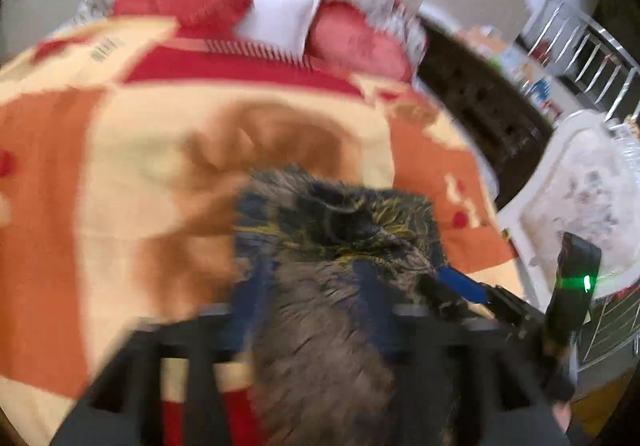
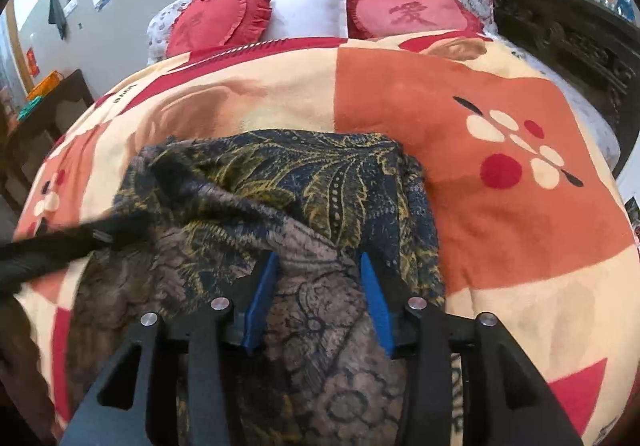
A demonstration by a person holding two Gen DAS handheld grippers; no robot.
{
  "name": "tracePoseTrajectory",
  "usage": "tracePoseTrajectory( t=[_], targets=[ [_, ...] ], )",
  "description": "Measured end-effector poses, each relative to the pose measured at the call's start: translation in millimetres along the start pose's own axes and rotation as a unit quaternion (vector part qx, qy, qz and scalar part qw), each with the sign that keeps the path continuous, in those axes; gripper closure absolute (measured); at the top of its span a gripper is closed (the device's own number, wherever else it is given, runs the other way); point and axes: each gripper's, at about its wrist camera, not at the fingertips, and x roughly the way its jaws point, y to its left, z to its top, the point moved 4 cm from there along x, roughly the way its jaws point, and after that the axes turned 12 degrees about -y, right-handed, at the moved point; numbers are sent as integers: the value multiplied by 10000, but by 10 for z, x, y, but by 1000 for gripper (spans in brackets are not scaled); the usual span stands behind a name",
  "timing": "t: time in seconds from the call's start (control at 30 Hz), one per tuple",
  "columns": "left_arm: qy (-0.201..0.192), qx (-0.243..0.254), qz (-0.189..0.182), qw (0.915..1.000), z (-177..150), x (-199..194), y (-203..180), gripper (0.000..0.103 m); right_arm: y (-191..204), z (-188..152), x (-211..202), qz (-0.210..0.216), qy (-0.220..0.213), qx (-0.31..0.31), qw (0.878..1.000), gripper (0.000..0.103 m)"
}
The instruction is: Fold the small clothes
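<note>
Garment gripped on the blanket

Dark leaf-patterned garment [image 2: 312, 181] is seen lying on the orange and cream blanket [image 2: 500, 246], below the white pillow [image 2: 310, 9]. Its bunched fabric is pinched by the right gripper [image 2: 320, 270] and also clamped by the left gripper [image 1: 316, 286], whose view is blurred.

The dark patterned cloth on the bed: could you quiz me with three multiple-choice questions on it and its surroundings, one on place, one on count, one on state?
1. Where does the patterned cloth lie?
A. on the orange and cream blanket
B. on a chair
C. on the floor

2. How many red heart pillows flank the white pillow?
A. one
B. two
C. four

3. What is the right gripper doing?
A. hanging free
B. holding a pillow
C. gripping a bunch of the cloth

Answers: 1 A, blanket shows all around it; 2 B, one on each side; 3 C, fabric is gathered between its blue fingers.
</note>
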Motion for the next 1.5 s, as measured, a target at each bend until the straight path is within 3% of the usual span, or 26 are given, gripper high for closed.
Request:
tracePoseTrajectory(
  t=[0.07, 0.2, 0.23, 0.3, 0.43, 0.5, 0.57, 0.63, 0.7, 0.83, 0.93, 1.03, 1.17, 1.23, 1.33, 1.37, 1.43, 1.5],
  targets=[
    [-71, -125, -45, 9999, -96, -174, 217, 21, -55, 37, -303, 111, -273, 289, 9991, 58],
    [741, -888, -501, 9920, -554, 7, 466, 30, -79, -227, -859, 236, -783, 572, 9950, 58],
    [895, -1037, -741, 9878, -647, 83, 425, 30, -72, -326, -955, 253, -860, 612, 9941, 58],
    [836, -1028, -980, 9863, -699, 117, 323, 27, -70, -503, -1118, 285, -945, 695, 9927, 58],
    [1155, -1388, -1808, 9668, -688, 211, 107, 27, -134, -732, -1344, 327, -1117, 800, 9900, 58],
    [1182, -1294, -1876, 9665, -689, 202, 38, 27, -243, -759, -1367, 307, -1141, 900, 9889, 58],
    [1127, -1353, -1779, 9682, -680, 183, 65, 35, -374, -770, -1337, 253, -1055, 1066, 9884, 58],
    [1099, -1481, -1440, 9722, -705, 197, 174, 66, -548, -753, -1235, -36, -829, 1236, 9889, 58],
    [1053, -1576, -1275, 9736, -743, 211, 244, 69, -712, -744, -1158, -219, -646, 1514, 9861, 58],
    [822, -1374, -946, 9826, -777, 171, 173, 80, -937, -671, -996, 167, -436, 2221, 9739, 57],
    [807, -1336, -814, 9844, -708, 77, 133, 85, -964, -649, -820, 485, -85, 2416, 9691, 55],
    [833, -1156, -751, 9869, -584, -76, 209, 85, -978, -645, -838, 469, -130, 2498, 9671, 55],
    [706, -1180, -215, 9903, -462, -281, 671, 84, -920, -667, -888, 662, -156, 2456, 9670, 55],
    [789, -1201, 66, 9896, -526, -283, 857, 72, -860, -654, -877, 823, -203, 2522, 9640, 55],
    [839, -1006, 193, 9912, -627, -218, 862, 58, -695, -558, -787, 1239, -238, 2648, 9560, 53],
    [802, -962, 195, 9919, -635, -203, 829, 54, -576, -504, -734, 1546, -222, 2672, 9509, 50],
    [725, -881, 176, 9933, -649, -158, 762, 40, -395, -435, -637, 1968, -213, 2630, 9443, 36],
    [646, -796, 219, 9945, -666, -124, 716, 35, -254, -386, -463, 1979, -112, 2531, 9469, 34]
  ],
)
